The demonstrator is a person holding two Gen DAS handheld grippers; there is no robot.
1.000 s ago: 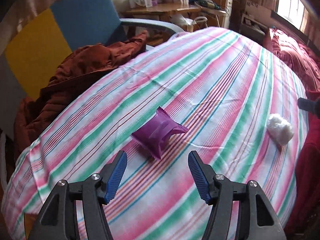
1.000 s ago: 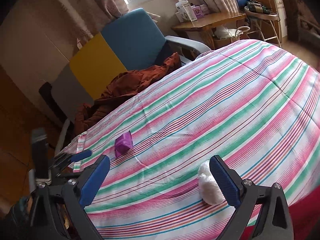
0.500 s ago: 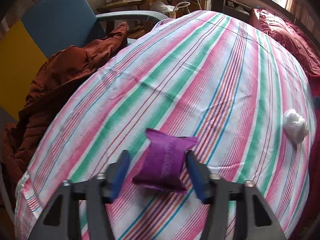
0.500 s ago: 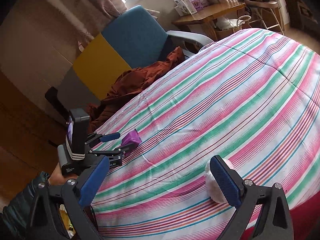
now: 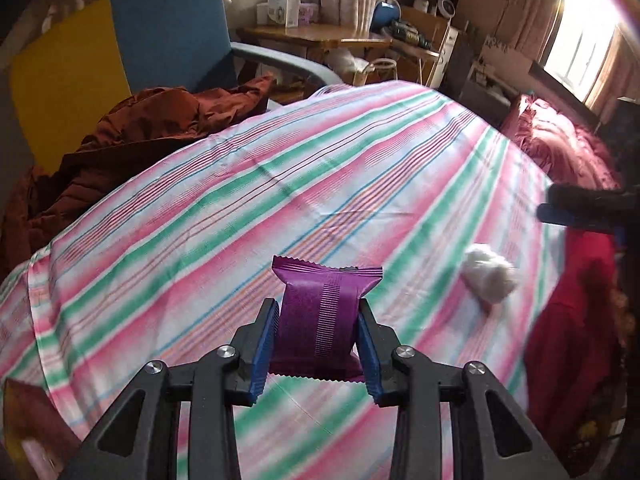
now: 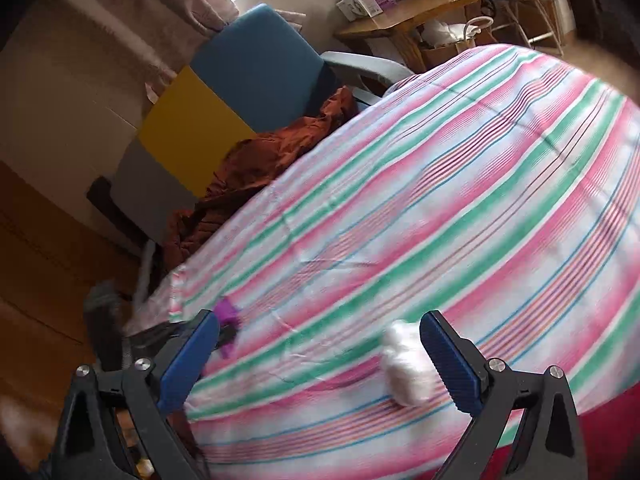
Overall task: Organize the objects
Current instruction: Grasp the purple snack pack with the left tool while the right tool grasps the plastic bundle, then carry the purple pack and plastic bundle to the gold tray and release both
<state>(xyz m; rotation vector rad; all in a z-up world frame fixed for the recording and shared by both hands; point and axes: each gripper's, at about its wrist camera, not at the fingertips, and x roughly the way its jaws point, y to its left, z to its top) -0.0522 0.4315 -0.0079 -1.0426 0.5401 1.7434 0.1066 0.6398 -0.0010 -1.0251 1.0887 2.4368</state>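
Note:
A purple snack packet (image 5: pixel 326 284) stands upright between the blue pads of my left gripper (image 5: pixel 317 320). The jaws are closing, both pads press its sides, and it hangs a little above the striped bedspread (image 5: pixel 320 168). The right wrist view shows the same packet (image 6: pixel 227 312) blurred at the bed's left edge. A white crumpled wad (image 5: pixel 488 276) lies on the bedspread to the right. My right gripper (image 6: pixel 319 320) is open just above the bed, with the white wad (image 6: pixel 404 364) lying just inside its right finger and not touched.
A rust-brown jacket (image 5: pixel 140 140) is heaped at the bed's left side against a blue and yellow chair (image 5: pixel 172 28). A red quilt (image 5: pixel 560 148) lies at the far right. A cluttered wooden desk (image 5: pixel 320 36) stands behind the bed.
My left gripper went from open around the purple packet to shut on it and raised it off the bedspread. The right gripper shifted slightly, staying open by the white wad.

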